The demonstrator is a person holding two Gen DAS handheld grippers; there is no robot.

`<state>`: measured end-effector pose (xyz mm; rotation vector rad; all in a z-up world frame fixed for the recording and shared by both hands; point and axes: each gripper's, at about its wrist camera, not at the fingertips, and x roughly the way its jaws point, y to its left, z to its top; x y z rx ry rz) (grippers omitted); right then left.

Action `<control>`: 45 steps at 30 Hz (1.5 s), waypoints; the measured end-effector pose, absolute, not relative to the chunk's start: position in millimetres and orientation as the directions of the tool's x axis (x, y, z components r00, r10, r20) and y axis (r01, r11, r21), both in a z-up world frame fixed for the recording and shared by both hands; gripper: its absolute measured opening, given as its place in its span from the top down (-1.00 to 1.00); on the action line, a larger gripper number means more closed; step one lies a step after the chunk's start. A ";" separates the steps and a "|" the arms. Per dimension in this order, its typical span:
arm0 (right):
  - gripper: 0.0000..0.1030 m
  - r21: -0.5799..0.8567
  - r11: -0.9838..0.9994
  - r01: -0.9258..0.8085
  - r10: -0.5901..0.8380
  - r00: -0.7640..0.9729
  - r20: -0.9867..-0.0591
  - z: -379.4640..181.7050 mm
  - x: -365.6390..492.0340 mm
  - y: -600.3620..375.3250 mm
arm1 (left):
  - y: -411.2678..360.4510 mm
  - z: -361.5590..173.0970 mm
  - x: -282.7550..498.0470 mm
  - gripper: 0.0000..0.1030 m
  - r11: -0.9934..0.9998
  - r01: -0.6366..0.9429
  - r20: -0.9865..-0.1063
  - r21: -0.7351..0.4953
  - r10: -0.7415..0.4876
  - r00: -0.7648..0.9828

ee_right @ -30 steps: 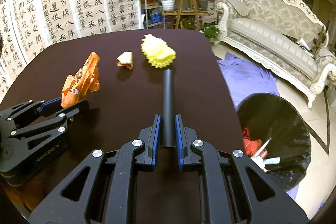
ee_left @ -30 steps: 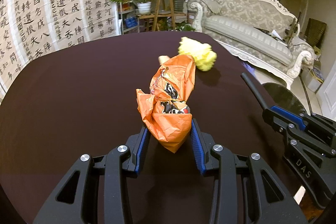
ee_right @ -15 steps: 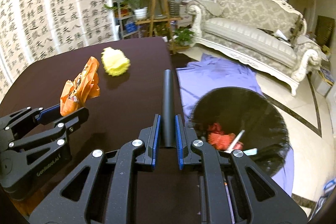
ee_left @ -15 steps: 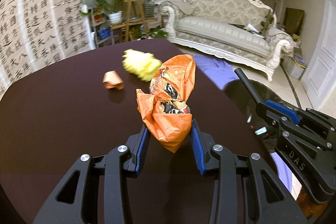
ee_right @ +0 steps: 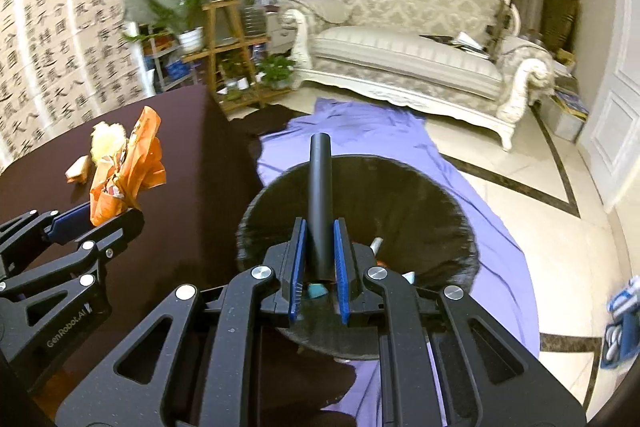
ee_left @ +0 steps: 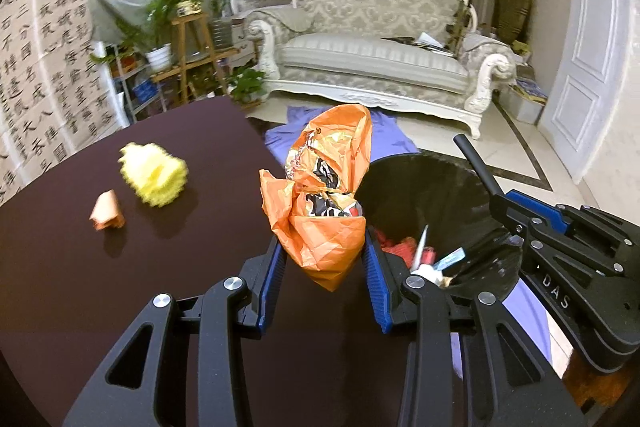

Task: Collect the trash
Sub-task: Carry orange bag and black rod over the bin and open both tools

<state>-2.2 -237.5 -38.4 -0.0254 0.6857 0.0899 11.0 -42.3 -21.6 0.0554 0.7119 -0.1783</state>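
**Crumpled wrapper and rigid tube carried to the bin**

Dark brown table (ee_left: 120,307) fills the near left, with a black-lined trash bin (ee_right: 400,179) on the floor just right of it, some rubbish already inside. Left gripper (ee_left: 324,259) pinches the lower end of an orange crumpled snack wrapper (ee_left: 320,195), jaws partly closed on it, held near the table's right edge beside the bin. Thin, light and crackly, it should squash rather than resist, so a hold on the bunched base looks sound. Right gripper (ee_right: 320,259) is clamped tight on a black tube (ee_right: 320,195) over the bin; stiff and smooth, it could slip. 2 pieces lie far left on the table: a yellow fluffy lump (ee_left: 154,173) and a small tan scrap (ee_left: 106,211).
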 end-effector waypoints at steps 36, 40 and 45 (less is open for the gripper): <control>0.47 0.040 0.998 0.053 -0.015 0.774 -0.633 -59.2 49.1 -294.4 | -108.2 -39.5 80.7 -0.27 0.973 0.228 -0.694 0.031 -0.143 0.705; 0.32 0.041 0.997 0.066 -0.025 0.774 -0.633 -59.0 48.8 -297.1 | -107.9 -40.2 80.4 -0.38 0.974 0.223 -0.695 0.036 -0.136 0.706; 0.18 0.036 0.996 0.077 -0.038 0.775 -0.630 -58.8 46.8 -299.0 | -107.5 -40.5 79.8 -0.42 0.976 0.215 -0.697 0.041 -0.126 0.706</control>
